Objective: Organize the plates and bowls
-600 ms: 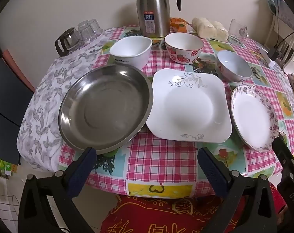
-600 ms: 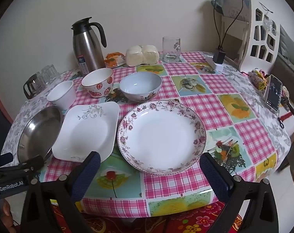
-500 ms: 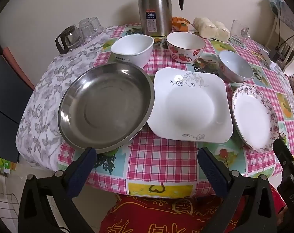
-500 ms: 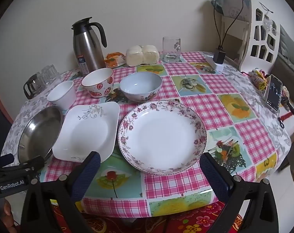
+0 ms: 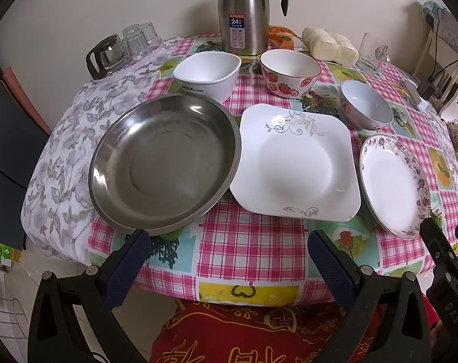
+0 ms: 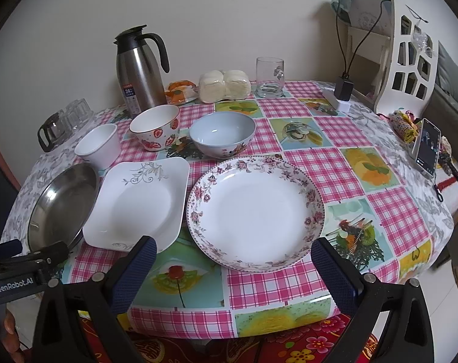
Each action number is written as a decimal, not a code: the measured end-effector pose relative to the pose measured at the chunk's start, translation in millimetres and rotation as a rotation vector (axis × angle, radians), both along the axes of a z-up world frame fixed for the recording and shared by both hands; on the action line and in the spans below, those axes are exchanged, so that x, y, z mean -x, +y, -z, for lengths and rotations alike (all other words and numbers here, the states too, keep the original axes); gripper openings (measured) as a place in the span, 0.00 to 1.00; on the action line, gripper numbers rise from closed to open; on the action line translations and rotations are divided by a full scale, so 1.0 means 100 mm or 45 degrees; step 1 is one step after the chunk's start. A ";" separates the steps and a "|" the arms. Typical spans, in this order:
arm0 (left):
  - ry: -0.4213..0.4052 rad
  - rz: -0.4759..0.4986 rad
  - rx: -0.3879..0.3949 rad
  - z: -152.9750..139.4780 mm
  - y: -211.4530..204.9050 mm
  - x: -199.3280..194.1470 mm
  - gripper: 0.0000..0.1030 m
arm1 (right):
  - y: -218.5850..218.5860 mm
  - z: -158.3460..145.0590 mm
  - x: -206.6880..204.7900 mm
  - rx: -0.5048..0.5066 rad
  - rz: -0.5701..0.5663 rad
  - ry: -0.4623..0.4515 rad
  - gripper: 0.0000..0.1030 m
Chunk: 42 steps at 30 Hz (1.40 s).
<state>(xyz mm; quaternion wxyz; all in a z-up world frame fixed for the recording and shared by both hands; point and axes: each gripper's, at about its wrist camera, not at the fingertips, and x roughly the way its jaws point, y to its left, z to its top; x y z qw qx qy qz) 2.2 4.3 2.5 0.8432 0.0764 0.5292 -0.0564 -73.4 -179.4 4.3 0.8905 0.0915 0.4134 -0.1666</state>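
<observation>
On the checked tablecloth, three plates lie in a near row and three bowls in a far row, all empty. At the left lies the steel dish, its rim touching the square white plate; the floral round plate lies at the right, just beside the square one. Behind them, left to right, stand the white square bowl, the strawberry bowl and the pale blue bowl. A steel jug stands far behind the bowls. The left gripper hangs wide and empty over the near table edge; the right gripper likewise gapes wide, holding nothing.
</observation>
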 end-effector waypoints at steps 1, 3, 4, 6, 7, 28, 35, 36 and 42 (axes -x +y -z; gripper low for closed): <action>-0.002 0.000 -0.003 0.00 0.00 0.00 1.00 | 0.00 0.00 0.00 0.000 0.000 0.001 1.00; -0.017 -0.003 -0.019 0.00 -0.01 0.00 1.00 | 0.00 0.00 0.00 0.000 -0.002 0.003 1.00; -0.015 -0.005 -0.017 0.00 0.00 0.00 1.00 | 0.00 0.00 0.00 0.000 -0.003 0.003 1.00; -0.011 -0.008 -0.012 0.00 0.01 -0.01 1.00 | 0.00 0.00 0.00 0.000 -0.004 0.003 1.00; -0.009 -0.008 -0.014 0.00 0.01 -0.01 1.00 | 0.00 0.00 0.00 -0.001 -0.003 0.004 1.00; -0.018 -0.009 -0.034 -0.01 0.00 0.02 1.00 | 0.01 0.01 -0.01 0.000 -0.010 0.014 1.00; -0.032 -0.007 -0.013 -0.02 0.01 0.03 1.00 | 0.02 0.02 -0.02 0.001 -0.015 0.023 1.00; -0.030 -0.007 -0.008 -0.02 0.00 0.03 1.00 | 0.02 0.03 -0.02 0.002 -0.017 0.025 1.00; -0.050 -0.046 0.071 -0.05 0.13 0.00 1.00 | 0.09 0.06 -0.13 0.035 -0.049 0.050 1.00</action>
